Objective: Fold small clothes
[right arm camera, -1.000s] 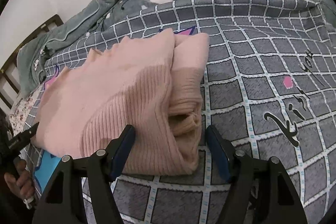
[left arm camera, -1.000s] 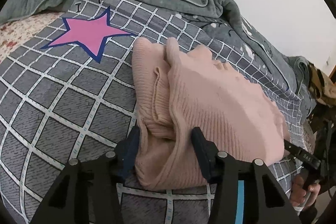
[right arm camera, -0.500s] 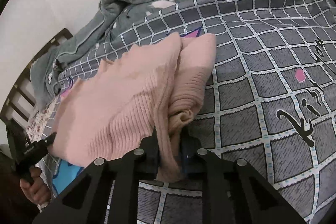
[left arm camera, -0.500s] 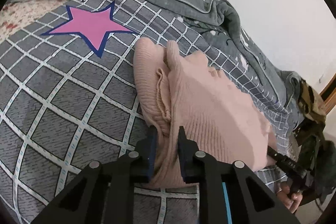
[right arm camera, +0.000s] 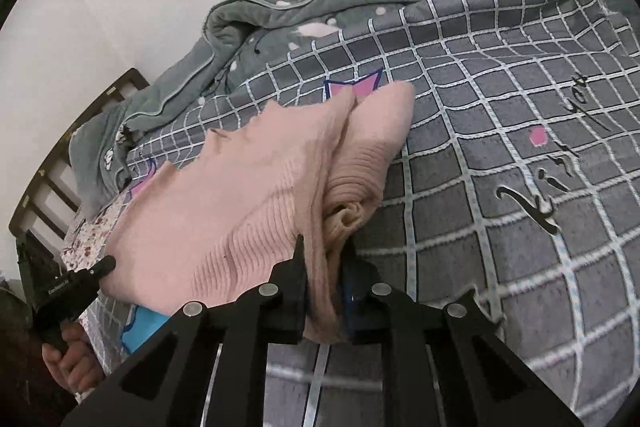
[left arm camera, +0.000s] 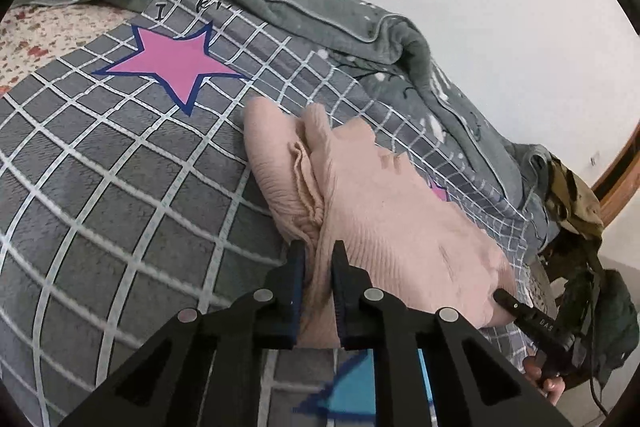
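Note:
A pink ribbed knit sweater (left arm camera: 384, 211) lies partly folded on a grey checked blanket (left arm camera: 120, 187). My left gripper (left arm camera: 318, 251) is shut on the sweater's near left edge, with fabric pinched between the jaws. My right gripper (right arm camera: 324, 247) is shut on the sweater's (right arm camera: 248, 195) near right edge, beside a rolled sleeve. Each gripper shows in the other's view at the sweater's far corner, the right one in the left wrist view (left arm camera: 520, 311) and the left one in the right wrist view (right arm camera: 80, 275). The near hem is lifted a little off the blanket.
A rumpled grey-green quilt (left arm camera: 320, 7) lies along the far side by the white wall. A pink star (left arm camera: 172, 63) is printed on the blanket. A floral sheet (left arm camera: 36, 31) shows at the left. A wooden bed frame (right arm camera: 60, 163) and a chair with dark clothes (left arm camera: 580, 267) stand beside the bed.
Both grippers went from open around the sweater's near edge to shut on it. They have since lifted the edge slightly and both views have risen.

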`<state>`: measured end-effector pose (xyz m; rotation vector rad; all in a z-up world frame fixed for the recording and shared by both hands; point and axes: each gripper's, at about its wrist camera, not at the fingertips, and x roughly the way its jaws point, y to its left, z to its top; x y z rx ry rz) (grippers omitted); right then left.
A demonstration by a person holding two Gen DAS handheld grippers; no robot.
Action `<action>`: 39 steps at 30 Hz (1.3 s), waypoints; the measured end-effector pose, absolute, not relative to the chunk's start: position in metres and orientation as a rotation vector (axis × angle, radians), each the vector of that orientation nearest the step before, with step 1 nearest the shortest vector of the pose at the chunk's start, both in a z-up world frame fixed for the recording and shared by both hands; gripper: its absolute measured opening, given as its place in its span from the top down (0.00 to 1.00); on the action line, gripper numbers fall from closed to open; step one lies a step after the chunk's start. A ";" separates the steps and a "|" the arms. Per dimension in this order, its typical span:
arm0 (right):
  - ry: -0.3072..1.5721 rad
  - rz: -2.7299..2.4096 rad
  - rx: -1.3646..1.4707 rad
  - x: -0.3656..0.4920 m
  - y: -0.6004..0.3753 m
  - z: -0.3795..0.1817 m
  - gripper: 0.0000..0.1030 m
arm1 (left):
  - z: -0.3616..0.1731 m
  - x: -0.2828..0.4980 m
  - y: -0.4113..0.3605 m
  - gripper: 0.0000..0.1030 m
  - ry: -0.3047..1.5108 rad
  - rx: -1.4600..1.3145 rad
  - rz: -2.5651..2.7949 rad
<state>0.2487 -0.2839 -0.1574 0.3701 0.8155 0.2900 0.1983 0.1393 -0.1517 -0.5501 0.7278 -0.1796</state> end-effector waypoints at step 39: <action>0.742 0.297 0.236 0.243 -0.291 -0.146 0.76 | -0.171 0.180 0.122 0.29 0.728 -0.493 -0.113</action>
